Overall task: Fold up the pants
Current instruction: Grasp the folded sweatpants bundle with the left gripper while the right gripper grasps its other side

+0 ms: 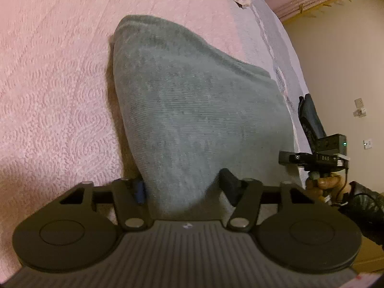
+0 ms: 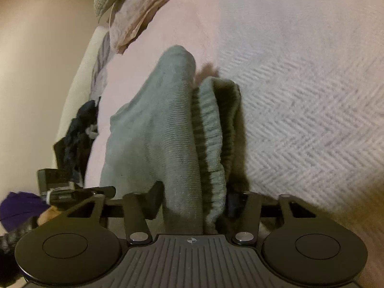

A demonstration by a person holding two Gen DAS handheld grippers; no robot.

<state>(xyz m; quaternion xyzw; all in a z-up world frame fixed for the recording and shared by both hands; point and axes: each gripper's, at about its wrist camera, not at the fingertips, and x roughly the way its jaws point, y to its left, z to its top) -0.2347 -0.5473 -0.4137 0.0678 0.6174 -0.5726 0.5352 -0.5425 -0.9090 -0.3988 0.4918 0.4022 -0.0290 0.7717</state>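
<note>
Pants (image 1: 192, 110) run lengthwise away from both your grippers, left (image 1: 184, 189) and right (image 2: 192, 199), each with fingers clamped on the near edge.

The pants (image 1: 192, 120) lie on the bedspread (image 1: 55, 84), bunched between the fingers of both grippers. The left gripper (image 1: 184, 188) holds one edge of the pants, the right gripper (image 2: 192, 201) the layered edge opposite. Beyond the pants, a heap of cloth (image 2: 129, 19) rests on the bedspread. Beside the pants, dark clothing (image 2: 76, 134) hangs over the bedspread's edge.
</note>
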